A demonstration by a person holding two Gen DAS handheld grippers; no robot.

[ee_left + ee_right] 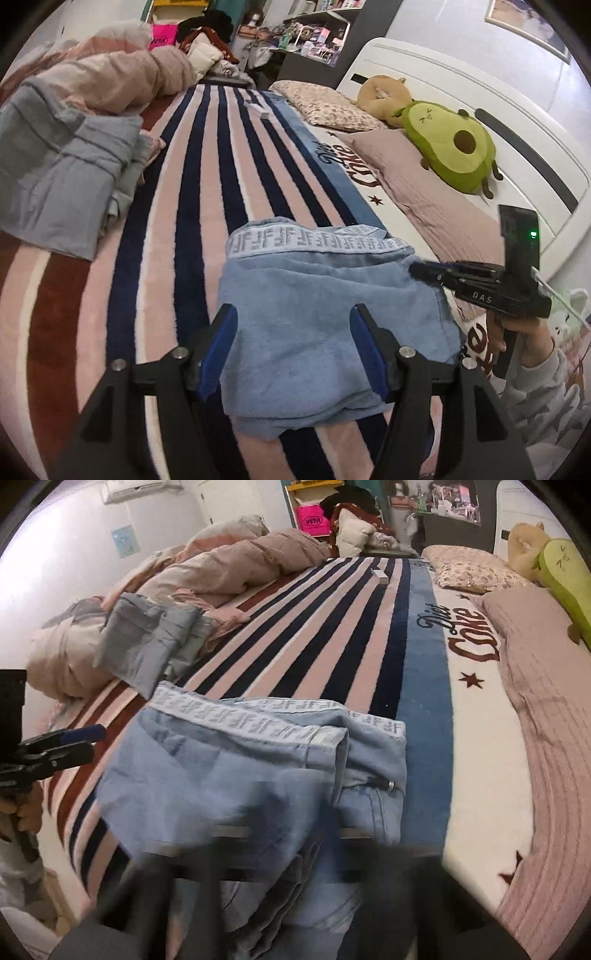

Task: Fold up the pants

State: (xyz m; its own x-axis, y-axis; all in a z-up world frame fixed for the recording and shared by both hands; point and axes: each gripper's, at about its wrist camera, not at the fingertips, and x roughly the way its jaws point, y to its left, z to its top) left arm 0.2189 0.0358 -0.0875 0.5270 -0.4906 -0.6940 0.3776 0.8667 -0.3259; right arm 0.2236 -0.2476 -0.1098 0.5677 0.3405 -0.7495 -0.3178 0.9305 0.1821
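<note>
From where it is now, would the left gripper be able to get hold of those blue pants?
Probably yes. The left gripper is open, its fingers spread over the folded blue pants on the striped blanket, with nothing between. The right gripper sits at the pants' far side, clear of it.

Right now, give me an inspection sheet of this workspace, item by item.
Surface: striped blanket spread over the bed, pink, navy and red bands.
Job's things: light blue pants lying folded on the blanket, patterned waistband at the far end.
Clutter: grey folded garment, bunched pink duvet, avocado plush, pillows.
Grippers: left hand-held gripper open, fingers straddling the pants; right hand-held gripper at the pants' right edge, jaw state unclear; its own view is blurred.
Cables: nothing seen.
Surroundings: white headboard, cluttered shelves, piled clothes beyond the bed.
</note>
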